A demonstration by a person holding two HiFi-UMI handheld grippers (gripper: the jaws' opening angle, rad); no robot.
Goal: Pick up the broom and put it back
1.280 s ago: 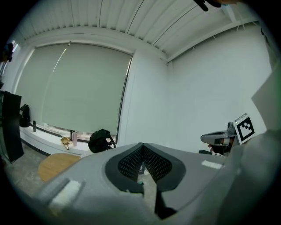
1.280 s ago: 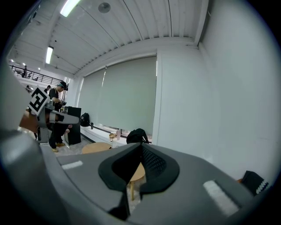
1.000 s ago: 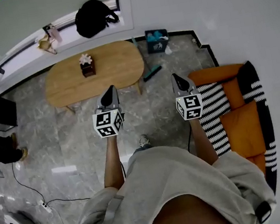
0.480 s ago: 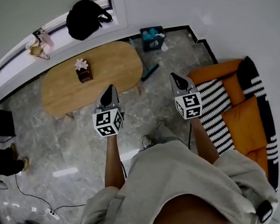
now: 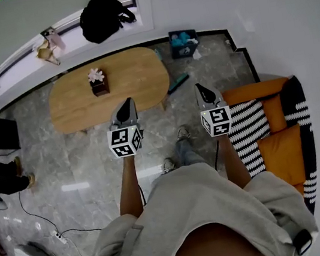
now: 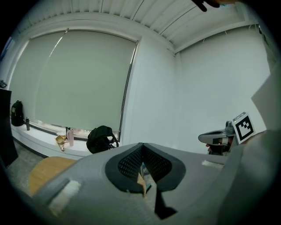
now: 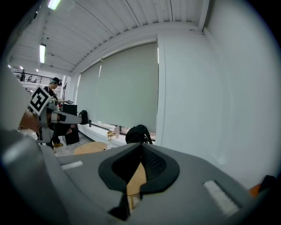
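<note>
Grey marble flooring [image 5: 92, 160] is noted throughout the room. On it, just beyond the right end of an oval wooden table [image 5: 77, 105], a slim teal-and-black item is seen lying flat. It is judged to be the broom [image 5: 177, 83], though its head cannot be made out. A teal box [image 5: 183, 42] is found further off, by the wall. The right gripper [image 5: 201, 89] is held above the floor, short of the broom and apart from it, its jaws pressed together with nothing between them. The left gripper [image 5: 124, 103] is held alongside it at the table's near edge, likewise closed and empty. The approach is judged to be the step in hand; nothing is grasped yet. For the next move, the jaws must be opened and one gripper lowered to the handle.
</note>
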